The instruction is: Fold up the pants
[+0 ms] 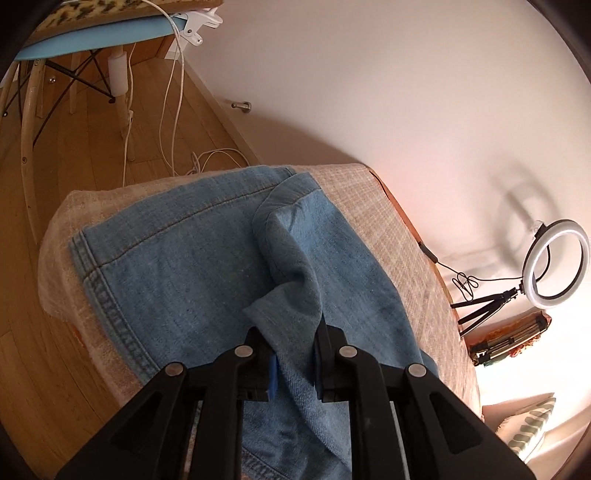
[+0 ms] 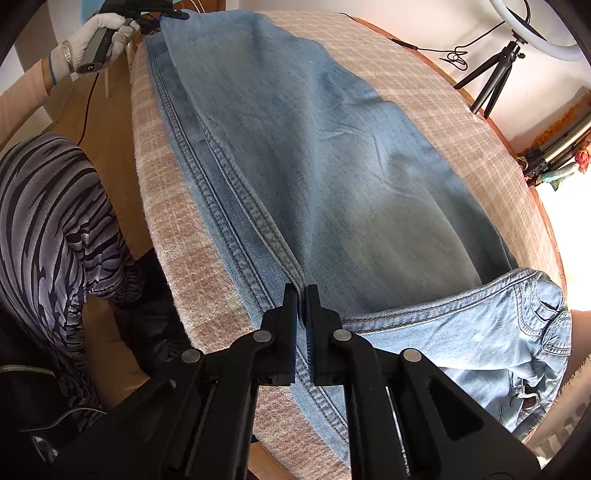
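Note:
Light blue denim pants [image 2: 332, 166] lie lengthwise on a table under a beige checked cloth [image 2: 177, 221], with the paler waist and pockets [image 2: 480, 339] folded at the lower right. My right gripper [image 2: 302, 302] is shut on the stitched side seam near the table's front edge. In the left wrist view the leg end of the pants [image 1: 177, 251] lies flat. A raised fold of denim sits between the fingers of my left gripper [image 1: 291, 326], whose jaws stand slightly apart. A white-gloved hand [image 2: 99, 33] holds that gripper [image 2: 173, 15] at the far leg end.
A ring light on a black tripod [image 1: 554, 262] stands by the white wall behind the table. A blue chair [image 1: 92, 37] and white cables [image 1: 177, 110] are on the wooden floor beyond the table's end. The person's striped trouser leg [image 2: 48, 221] is beside the table's front edge.

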The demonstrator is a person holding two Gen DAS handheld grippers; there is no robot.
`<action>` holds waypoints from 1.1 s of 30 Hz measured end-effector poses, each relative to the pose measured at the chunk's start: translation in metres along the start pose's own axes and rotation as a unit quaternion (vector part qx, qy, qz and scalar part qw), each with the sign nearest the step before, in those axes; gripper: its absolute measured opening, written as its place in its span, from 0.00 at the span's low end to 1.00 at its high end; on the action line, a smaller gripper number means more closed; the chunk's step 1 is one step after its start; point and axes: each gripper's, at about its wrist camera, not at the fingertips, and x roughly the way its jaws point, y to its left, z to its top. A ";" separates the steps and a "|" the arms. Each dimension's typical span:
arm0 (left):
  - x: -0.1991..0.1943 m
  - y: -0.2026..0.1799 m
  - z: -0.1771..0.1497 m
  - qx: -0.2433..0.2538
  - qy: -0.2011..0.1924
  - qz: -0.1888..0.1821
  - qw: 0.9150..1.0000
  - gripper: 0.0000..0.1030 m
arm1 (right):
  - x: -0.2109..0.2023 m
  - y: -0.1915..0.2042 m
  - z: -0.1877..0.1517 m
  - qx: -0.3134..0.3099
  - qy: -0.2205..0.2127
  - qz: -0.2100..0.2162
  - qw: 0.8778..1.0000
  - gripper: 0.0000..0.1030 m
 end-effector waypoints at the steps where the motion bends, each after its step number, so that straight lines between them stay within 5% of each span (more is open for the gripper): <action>1: 0.000 0.000 0.003 -0.004 -0.007 -0.006 1.000 0.11 | -0.001 0.000 0.000 0.001 -0.002 0.000 1.000 0.05; 5: -0.013 -0.018 0.002 0.036 -0.054 0.018 0.998 0.08 | -0.005 -0.003 0.000 0.011 -0.005 0.003 1.000 0.05; 8: -0.038 -0.041 -0.019 0.130 -0.132 0.062 0.981 0.06 | -0.003 -0.004 0.001 0.007 0.008 0.008 1.000 0.05; 10: -0.031 -0.034 -0.025 0.142 -0.111 0.080 0.980 0.06 | -0.003 -0.006 0.006 0.004 0.020 0.015 1.000 0.05; 14: -0.011 0.011 -0.021 0.066 -0.047 0.067 0.994 0.06 | -0.021 -0.020 0.040 0.028 0.013 0.036 0.999 0.11; 19: -0.007 0.016 -0.016 0.065 -0.040 0.049 0.996 0.07 | -0.052 -0.041 0.129 0.024 -0.055 0.100 0.993 0.22; 23: -0.016 0.019 -0.009 0.061 -0.058 0.057 0.995 0.16 | -0.058 -0.026 0.207 -0.045 -0.075 0.132 0.987 0.36; 24: -0.018 0.021 -0.008 0.060 -0.059 0.058 0.995 0.17 | -0.052 -0.019 0.228 -0.058 -0.080 0.129 0.987 0.48; 26: -0.019 0.026 -0.006 0.047 -0.058 0.060 0.995 0.18 | -0.034 -0.008 0.273 -0.077 -0.095 0.132 0.984 0.55; 33: -0.017 0.024 -0.001 0.060 -0.069 0.073 0.993 0.19 | 0.080 0.019 0.436 -0.028 -0.108 0.205 0.972 0.55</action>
